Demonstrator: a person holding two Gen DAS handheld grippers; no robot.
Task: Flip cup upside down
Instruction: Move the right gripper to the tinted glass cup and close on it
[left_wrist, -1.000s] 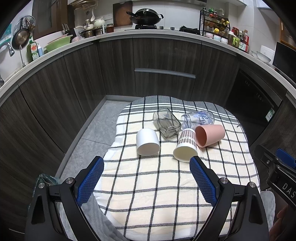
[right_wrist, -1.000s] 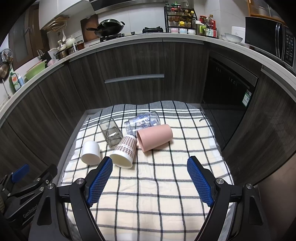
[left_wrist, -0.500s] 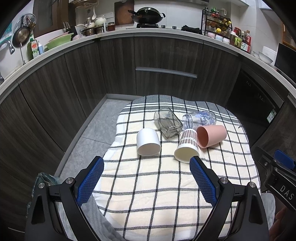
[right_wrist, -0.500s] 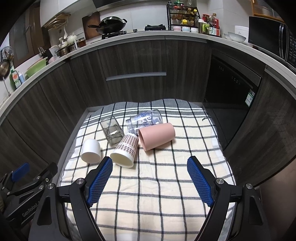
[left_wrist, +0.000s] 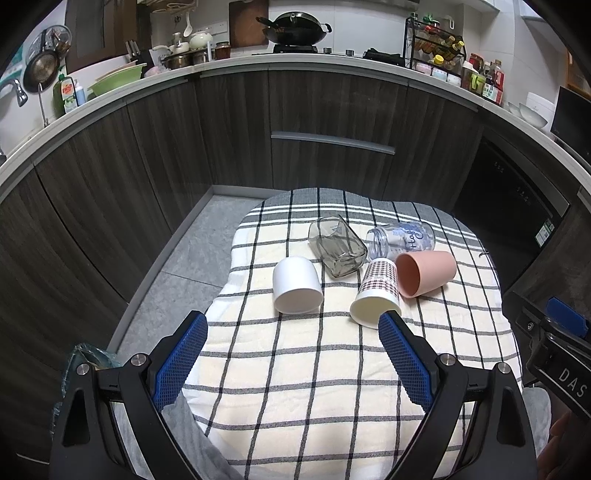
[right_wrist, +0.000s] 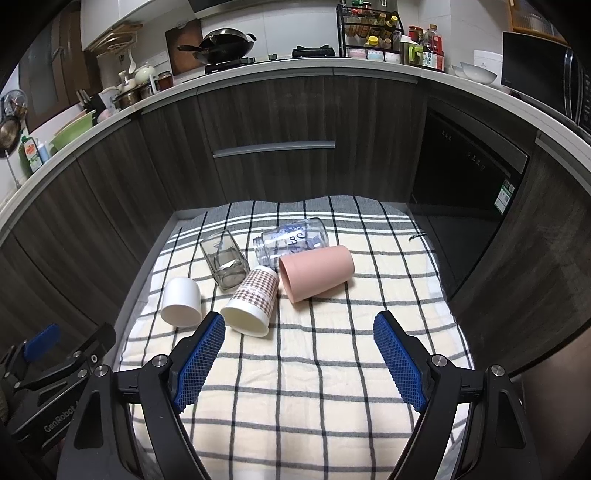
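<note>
Several cups lie on their sides on a checked towel (left_wrist: 295, 369) (right_wrist: 332, 369): a white cup (left_wrist: 297, 284) (right_wrist: 181, 302), a square glass (left_wrist: 338, 251) (right_wrist: 223, 260), a patterned paper cup (left_wrist: 376, 297) (right_wrist: 252, 301), a pink cup (left_wrist: 426, 272) (right_wrist: 316, 272) and a clear printed jar (left_wrist: 400, 238) (right_wrist: 291, 240). My left gripper (left_wrist: 293, 326) is open and empty, short of the white cup. My right gripper (right_wrist: 299, 328) is open and empty, short of the paper and pink cups.
The towel covers a low surface in front of dark kitchen cabinets (left_wrist: 325, 125). Grey floor (left_wrist: 173, 280) lies to the left. The right gripper's body (left_wrist: 554, 354) shows at the left view's right edge, the left gripper's body (right_wrist: 48, 373) at the right view's lower left.
Both views have shifted slightly, with the cups sitting a little lower and nearer. The cups themselves have not moved and both grippers stay open.
</note>
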